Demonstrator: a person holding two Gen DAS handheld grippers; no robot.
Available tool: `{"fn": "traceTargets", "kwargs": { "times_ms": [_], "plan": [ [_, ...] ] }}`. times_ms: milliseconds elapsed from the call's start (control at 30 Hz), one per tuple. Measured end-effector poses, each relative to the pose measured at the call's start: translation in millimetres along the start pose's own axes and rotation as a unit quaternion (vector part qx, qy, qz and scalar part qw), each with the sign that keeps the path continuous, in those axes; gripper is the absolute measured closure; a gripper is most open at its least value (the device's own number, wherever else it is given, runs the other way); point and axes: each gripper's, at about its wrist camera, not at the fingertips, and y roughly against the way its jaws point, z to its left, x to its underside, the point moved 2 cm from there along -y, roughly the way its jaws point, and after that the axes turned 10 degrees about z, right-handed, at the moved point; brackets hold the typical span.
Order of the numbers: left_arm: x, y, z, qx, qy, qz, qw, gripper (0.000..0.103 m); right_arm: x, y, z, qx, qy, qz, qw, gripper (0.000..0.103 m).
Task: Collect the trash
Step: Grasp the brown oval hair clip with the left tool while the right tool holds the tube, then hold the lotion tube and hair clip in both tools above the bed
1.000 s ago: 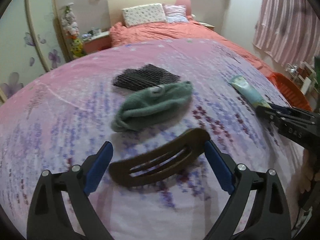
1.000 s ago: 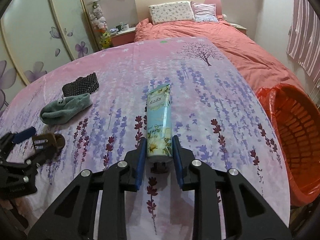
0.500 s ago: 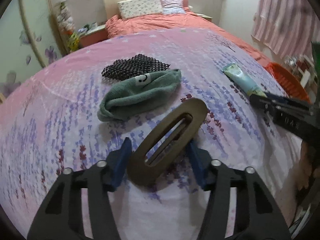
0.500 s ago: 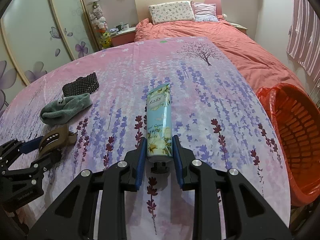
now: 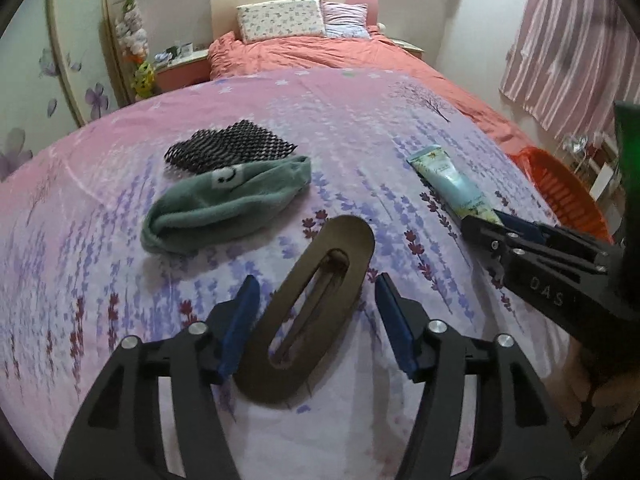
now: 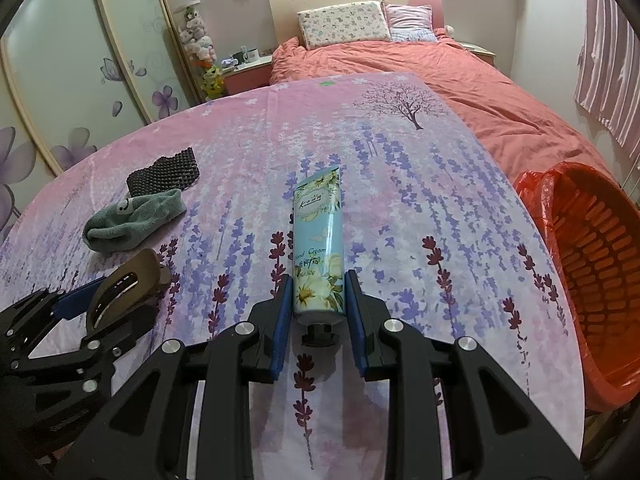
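Observation:
A brown oval hair clip (image 5: 352, 248) stands tilted between the blue pads of my left gripper (image 5: 316, 284), whose jaws are opening slightly. The left pad is against the clip's edge and the right pad is close to its far side. In the right wrist view the clip (image 6: 124, 284) sits raised in the left gripper (image 6: 108, 304). My right gripper (image 6: 316, 280) is shut on the cap end of a pale blue hand cream tube (image 6: 318, 220), which lies flat on the bedspread. The left wrist view shows the tube (image 5: 444, 180) and the right gripper (image 5: 492, 220) at the right.
A green knitted hat (image 5: 228, 204) and a black mesh piece (image 5: 228, 146) lie on the pink lavender bedspread (image 6: 420, 184) beyond the clip. An orange basket lined with a red bag (image 6: 600, 280) stands off the bed's right edge. Pillows and a nightstand are at the back.
The left jaws narrowed around the hair clip, which turned from crosswise to lengthwise and tipped up. The left gripper and the clip shifted right together. The right gripper and tube stayed still.

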Motion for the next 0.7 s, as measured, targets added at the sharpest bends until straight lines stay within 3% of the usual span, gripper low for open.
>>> {"fn": "traceTargets", "kwargs": {
  "times_ms": [100,267,367,533,700],
  "plan": [
    [-4,-2,2,-0.013,0.006,-0.002,0.9999,0.056,0,0,0,-0.003,-0.001,0.000,1.000,0.076],
    [-1,2,27,-0.054,0.090,0.000,0.9945,0.070,0,0,-1,-0.005,-0.002,0.000,1.000,0.076],
    [2,1,35,-0.052,0.110,0.003,0.9926,0.070,0,0,-1,-0.005,-0.003,0.000,1.000,0.076],
    [4,1,35,-0.045,0.088,-0.010,0.9951,0.059,0,0,-1,-0.008,-0.004,0.000,1.000,0.076],
    [4,-1,30,-0.042,0.077,-0.012,0.9960,0.055,0,0,-2,-0.008,-0.004,0.000,1.000,0.076]
  ]
}}
